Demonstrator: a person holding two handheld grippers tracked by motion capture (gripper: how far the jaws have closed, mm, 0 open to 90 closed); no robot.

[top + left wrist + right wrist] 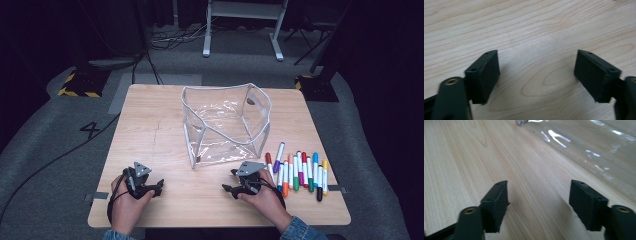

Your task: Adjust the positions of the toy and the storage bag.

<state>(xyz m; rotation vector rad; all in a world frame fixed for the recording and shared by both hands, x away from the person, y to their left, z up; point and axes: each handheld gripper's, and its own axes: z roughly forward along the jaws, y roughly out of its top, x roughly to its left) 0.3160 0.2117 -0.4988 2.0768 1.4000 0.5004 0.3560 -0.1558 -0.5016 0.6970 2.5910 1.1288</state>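
We have the markers (298,172) lying in a row near the desk's (150,125) right edge, long axes running front to back — just beside our right gripper (231,189), well apart from the left gripper (161,186). Both grippers rest near the front edge, jaws apart and empty. The clear pouch (226,124) stands mid-desk, seemingly open on top — behind the right gripper.

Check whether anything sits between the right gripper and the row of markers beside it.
Nothing visible does. The right gripper, jaws open and empty, rests on the table just left of the markers. The clear plastic bag stands behind, out of that path.
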